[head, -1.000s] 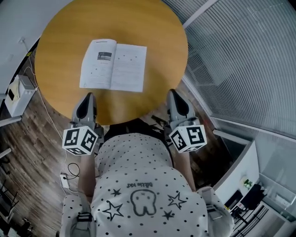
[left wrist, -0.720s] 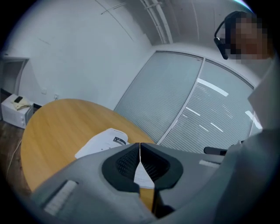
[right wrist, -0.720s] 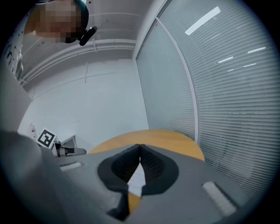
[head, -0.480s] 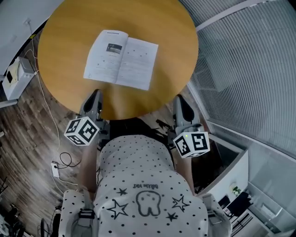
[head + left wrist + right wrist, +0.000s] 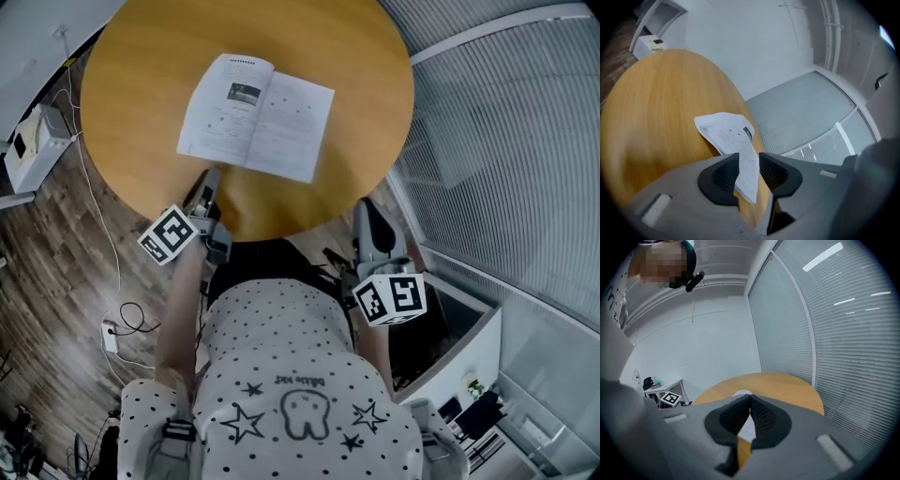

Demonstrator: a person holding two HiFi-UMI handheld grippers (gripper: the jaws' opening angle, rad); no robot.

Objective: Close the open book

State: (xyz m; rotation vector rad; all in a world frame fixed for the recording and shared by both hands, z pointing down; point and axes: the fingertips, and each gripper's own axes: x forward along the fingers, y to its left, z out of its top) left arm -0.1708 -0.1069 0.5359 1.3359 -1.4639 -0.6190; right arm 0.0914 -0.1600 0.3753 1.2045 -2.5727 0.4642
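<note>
At the bench [image 5: 141, 66] edge, the open booklet [image 5: 255, 117] could be shoved, unpinned, by the just-opened, empty jaws of the left gripper [image 5: 211, 176]; those of the right gripper [image 5: 366, 208] are pressed together.

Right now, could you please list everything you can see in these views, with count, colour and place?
table: one, round, light wood, ahead of the person
book: one, white pages, lying open on the table
box: one, white, left of the table
power strip: one, white, on the floor at left, with cables
floor: one, dark wood planks
blinds: grey-white, right of the table
shirt: one, white with dark dots and stars, on the person
left gripper: one, grey, at the table edge by the book; jaws just opening, book showing through the gap, not pinched
right gripper: one, grey, off the table's near-right edge; jaws together, empty
</note>
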